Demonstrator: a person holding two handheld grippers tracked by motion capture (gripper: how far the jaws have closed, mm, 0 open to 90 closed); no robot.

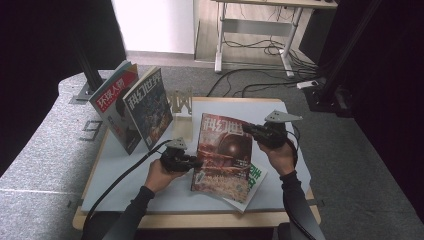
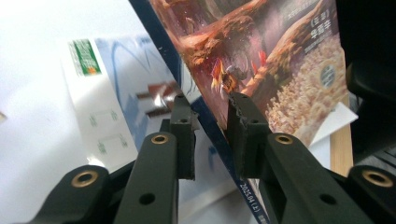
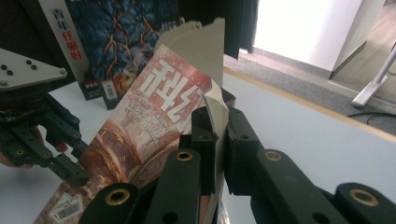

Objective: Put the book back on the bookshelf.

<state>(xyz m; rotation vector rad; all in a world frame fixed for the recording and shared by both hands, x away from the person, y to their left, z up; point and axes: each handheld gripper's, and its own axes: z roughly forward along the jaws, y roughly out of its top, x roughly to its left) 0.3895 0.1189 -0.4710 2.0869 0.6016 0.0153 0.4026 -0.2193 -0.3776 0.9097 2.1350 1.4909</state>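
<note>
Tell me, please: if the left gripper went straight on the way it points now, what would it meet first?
Most likely the red magazine: its spine edge already stands between the jaws of the left gripper, which points into its cover. How deep the edge sits is unclear.

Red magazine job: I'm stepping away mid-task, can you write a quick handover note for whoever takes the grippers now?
Right gripper: shut on the red magazine at its top right corner.
Left gripper: fingers astride the magazine's left edge, not clearly clamped.
Magazine is tilted up above a green-and-white booklet lying on the table.
Done: two magazines lean upright at the back left, by the rack.
Left: probably stand the red magazine there, then the booklet.
</note>
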